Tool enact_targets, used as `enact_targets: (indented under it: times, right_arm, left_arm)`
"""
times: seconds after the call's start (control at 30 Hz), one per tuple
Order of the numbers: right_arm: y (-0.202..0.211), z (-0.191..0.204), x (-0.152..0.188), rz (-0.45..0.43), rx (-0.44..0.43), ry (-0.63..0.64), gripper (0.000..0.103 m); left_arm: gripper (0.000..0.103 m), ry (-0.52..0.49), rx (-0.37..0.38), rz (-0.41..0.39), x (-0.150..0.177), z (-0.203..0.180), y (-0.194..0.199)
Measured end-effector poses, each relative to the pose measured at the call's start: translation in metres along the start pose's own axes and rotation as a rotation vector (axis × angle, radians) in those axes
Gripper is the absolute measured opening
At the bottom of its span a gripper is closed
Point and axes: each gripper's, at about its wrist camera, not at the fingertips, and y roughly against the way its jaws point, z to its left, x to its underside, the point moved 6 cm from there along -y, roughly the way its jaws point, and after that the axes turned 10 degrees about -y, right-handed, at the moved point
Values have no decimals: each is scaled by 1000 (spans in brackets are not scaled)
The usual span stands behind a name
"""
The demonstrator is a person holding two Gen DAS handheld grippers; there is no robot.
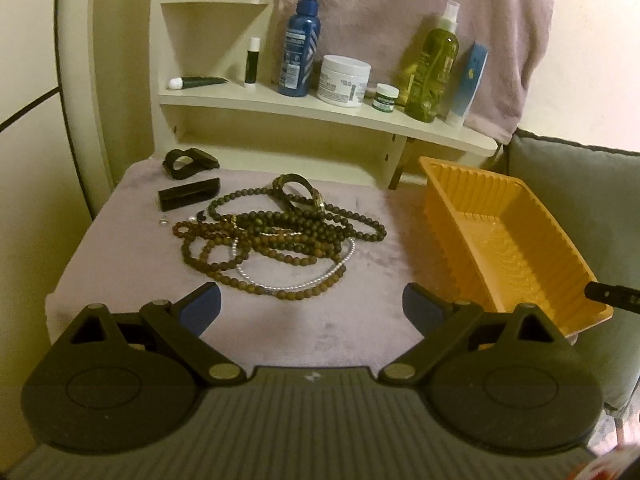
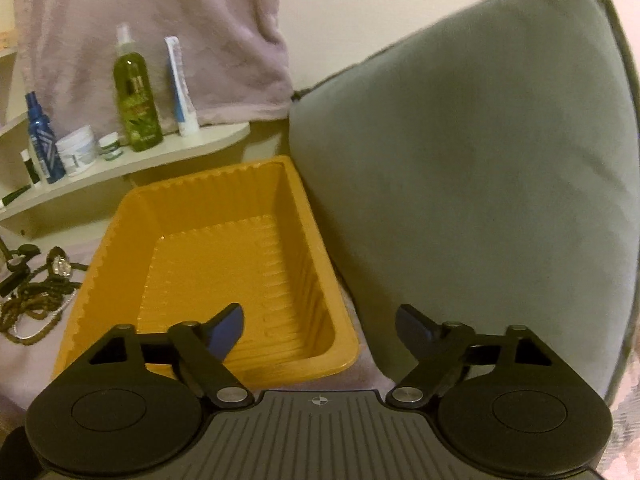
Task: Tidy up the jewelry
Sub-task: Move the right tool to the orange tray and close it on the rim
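Note:
A tangle of brown bead necklaces with a thin pearl strand and a watch lies on the mauve cloth. My left gripper is open and empty just in front of the pile. An empty orange tray stands to the right. My right gripper is open and empty over the tray's near right corner. The necklaces show at that view's left edge.
A black box and a black holder lie at the cloth's far left, with small earrings near them. A cream shelf with bottles and jars stands behind. A grey cushion sits right of the tray.

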Motion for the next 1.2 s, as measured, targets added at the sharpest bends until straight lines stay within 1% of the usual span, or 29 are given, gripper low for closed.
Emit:
enact_targets:
  times: [0.07, 0.1, 0.17, 0.3, 0.37, 0.53, 0.63, 0.73, 0.77, 0.8, 0.97, 1.13, 1.2]
  right_arm:
    - [-6, -3, 1, 10, -14, -15, 71]
    - [-9, -5, 1, 13, -22, -21, 69]
    - [-14, -8, 2, 24, -35, -34, 63]
    - [-25, -13, 1, 38, -60, -66, 54]
    - [-29, -13, 2, 46, -72, -71, 47]
    - [-37, -13, 3, 68, -94, -82, 33]
    - [-38, -14, 1, 63, -97, -90, 21]
    - [-39, -13, 0, 69, -100, -91, 20]
    - [-39, -13, 0, 72, -104, -91, 13]
    - [-39, -13, 0, 77, -110, -88, 10]
    - [-36, -8, -1, 73, -111, -89, 9]
    - [-22, 7, -10, 30, -110, -58, 5]
    - [-15, 16, -14, 5, -96, -24, 5]
  left_arm:
    - [96, -8, 1, 1, 0, -2, -4]
    - [96, -8, 2, 3, 0, -3, -6]
    - [96, -10, 6, 2, -1, -5, -11]
    - [96, -23, 11, 14, -2, -10, -19]
    - [96, -23, 15, 19, -3, -12, -22]
    - [96, -28, 25, 37, -2, -17, -30]
    - [96, -31, 28, 44, -1, -19, -33]
    - [96, -28, 25, 41, -2, -19, -33]
    - [96, -26, 23, 41, -1, -19, -34]
    - [96, -25, 22, 43, -1, -19, -34]
    - [96, -23, 21, 37, -1, -15, -32]
    - [96, -23, -2, 26, -2, -7, -30]
    - [96, -31, -20, 21, -2, -3, -30]
